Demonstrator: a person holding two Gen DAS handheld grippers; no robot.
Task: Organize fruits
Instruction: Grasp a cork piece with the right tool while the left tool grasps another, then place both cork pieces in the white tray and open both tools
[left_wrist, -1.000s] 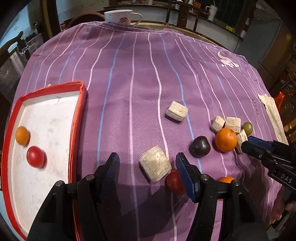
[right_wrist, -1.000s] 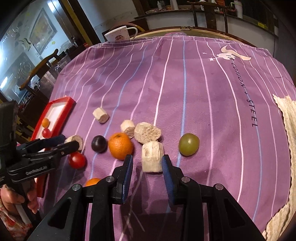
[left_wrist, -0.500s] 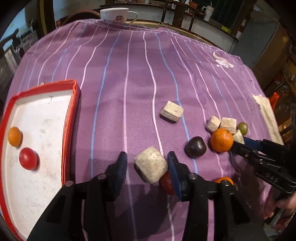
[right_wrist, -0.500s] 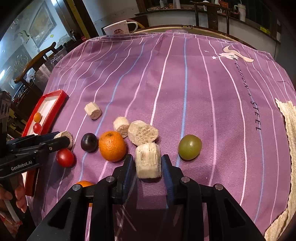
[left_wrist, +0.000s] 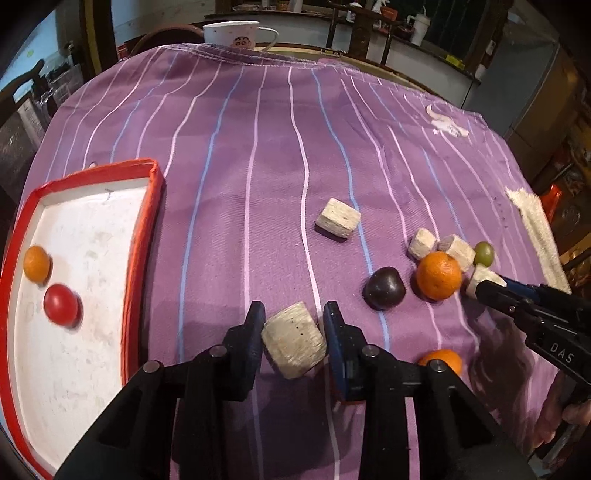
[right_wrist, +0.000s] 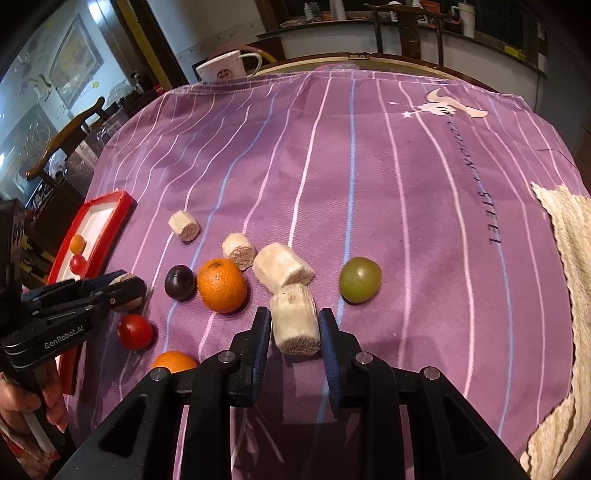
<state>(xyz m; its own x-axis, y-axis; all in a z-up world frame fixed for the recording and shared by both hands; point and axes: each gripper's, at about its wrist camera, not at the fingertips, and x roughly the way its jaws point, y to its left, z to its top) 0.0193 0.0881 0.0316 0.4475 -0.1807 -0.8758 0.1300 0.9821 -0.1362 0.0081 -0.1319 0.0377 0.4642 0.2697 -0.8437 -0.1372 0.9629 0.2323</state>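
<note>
Both tongs clamp pale chunks on the purple surface.
Left tongs and right tongs have just closed, each on a chunk. Only the left view shows the whole tray; only the right shows the tomato.

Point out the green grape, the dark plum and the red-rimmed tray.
Round green grape (right_wrist: 360, 279), right wrist view, centre of its skin.
Dark purple plum (left_wrist: 384, 288), left wrist view, its top.
Red-rimmed white tray (left_wrist: 142, 236), left wrist view, right rim.

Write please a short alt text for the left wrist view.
The left claw is shut on a pale chunk over a purple striped cloth. A red tray at left holds two small fruits; more fruit lies at right.
</note>
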